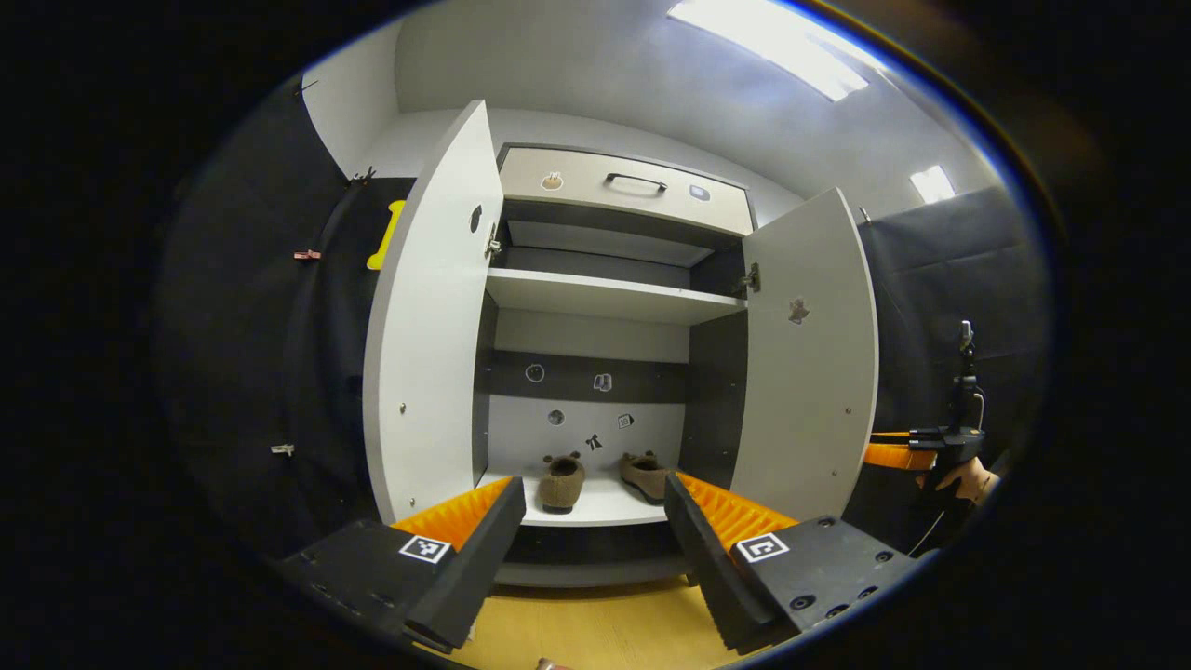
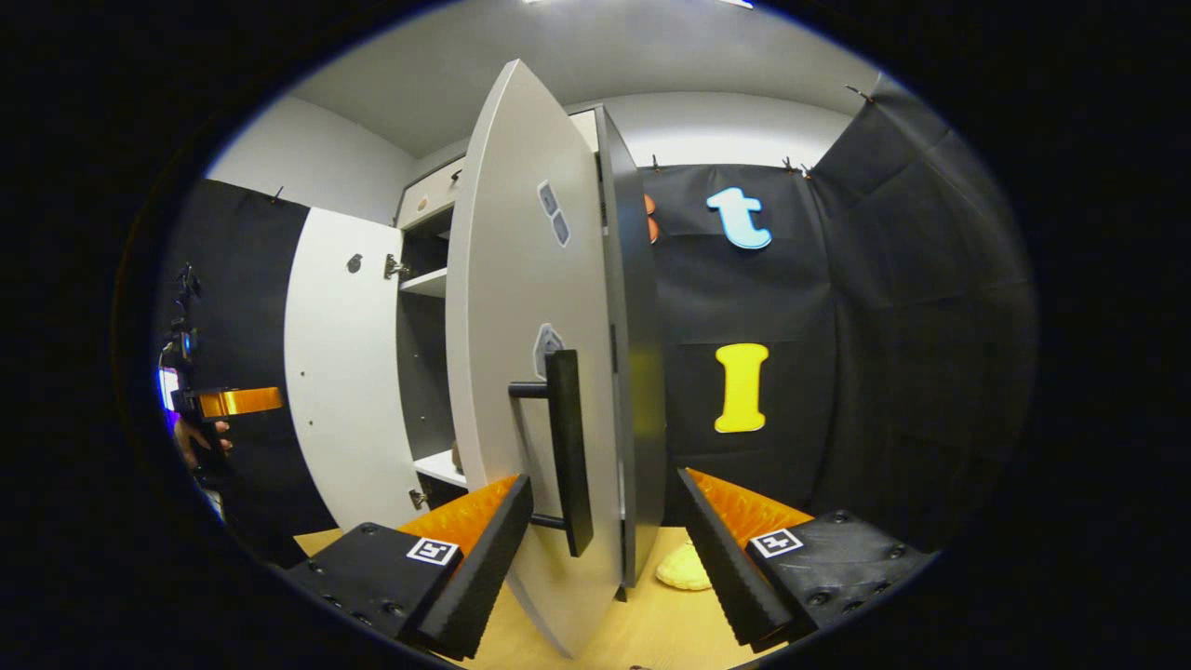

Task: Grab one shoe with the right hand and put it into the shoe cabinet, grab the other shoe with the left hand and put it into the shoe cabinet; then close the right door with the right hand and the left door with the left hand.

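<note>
The shoe cabinet (image 1: 605, 296) stands with both doors swung out. Two brown shoes sit side by side on its bottom shelf, one on the left (image 1: 562, 482) and one on the right (image 1: 644, 473). My left gripper (image 1: 594, 484) is open and empty, hovering in front of that shelf between the left door (image 1: 433, 326) and the right door (image 1: 809, 363). In the right gripper view, my right gripper (image 2: 603, 479) is open, close to the right door's (image 2: 516, 326) outer face. The door's black handle (image 2: 564, 437) and front edge lie between the fingers, untouched.
A drawer (image 1: 623, 186) with a black pull tops the cabinet, over an upper shelf. A pale yellow object (image 2: 684, 568) lies on the wooden floor beside the cabinet. The other gripper (image 1: 935, 447), in a hand, is right of the right door. The left door (image 2: 340, 372) stands open.
</note>
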`<action>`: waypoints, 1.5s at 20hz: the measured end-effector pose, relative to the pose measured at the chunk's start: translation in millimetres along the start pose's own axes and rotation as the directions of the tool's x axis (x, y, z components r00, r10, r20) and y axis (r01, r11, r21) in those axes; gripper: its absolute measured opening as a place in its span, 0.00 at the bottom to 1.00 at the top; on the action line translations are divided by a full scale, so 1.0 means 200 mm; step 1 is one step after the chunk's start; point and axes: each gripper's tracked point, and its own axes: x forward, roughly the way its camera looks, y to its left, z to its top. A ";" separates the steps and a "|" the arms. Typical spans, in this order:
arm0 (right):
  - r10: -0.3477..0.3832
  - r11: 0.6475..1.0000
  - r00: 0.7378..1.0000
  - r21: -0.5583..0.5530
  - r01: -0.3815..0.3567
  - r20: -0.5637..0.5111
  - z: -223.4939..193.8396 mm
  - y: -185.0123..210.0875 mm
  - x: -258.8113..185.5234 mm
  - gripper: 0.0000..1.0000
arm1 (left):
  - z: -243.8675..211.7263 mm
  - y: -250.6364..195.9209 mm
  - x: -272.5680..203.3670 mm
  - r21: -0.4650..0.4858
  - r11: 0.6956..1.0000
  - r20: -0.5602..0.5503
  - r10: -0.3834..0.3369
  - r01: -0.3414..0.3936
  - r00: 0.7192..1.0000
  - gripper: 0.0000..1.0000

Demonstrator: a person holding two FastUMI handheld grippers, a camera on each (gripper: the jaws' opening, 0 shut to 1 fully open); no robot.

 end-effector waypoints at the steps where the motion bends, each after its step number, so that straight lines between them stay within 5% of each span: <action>1: 0.027 1.000 1.000 -0.009 -0.027 -0.001 0.00 0.01 0.01 0.97 | -0.01 0.00 -0.01 0.002 1.000 -0.007 0.013 -0.013 1.000 0.95; 4: 0.105 0.994 0.994 0.015 -0.105 -0.015 -0.02 0.13 0.07 0.97 | -0.03 0.01 -0.02 0.004 0.999 -0.021 0.040 -0.040 0.999 0.97; 18: 0.139 0.990 0.990 0.034 -0.138 -0.019 -0.13 0.64 0.57 0.97 | -0.02 0.50 -0.12 0.050 0.994 -0.049 0.099 -0.097 0.994 0.95; 30: -0.004 1.000 1.000 -0.005 0.004 0.005 -0.17 0.77 0.94 0.99 | -0.05 1.05 -0.19 0.067 0.979 -0.087 0.197 -0.192 0.977 0.95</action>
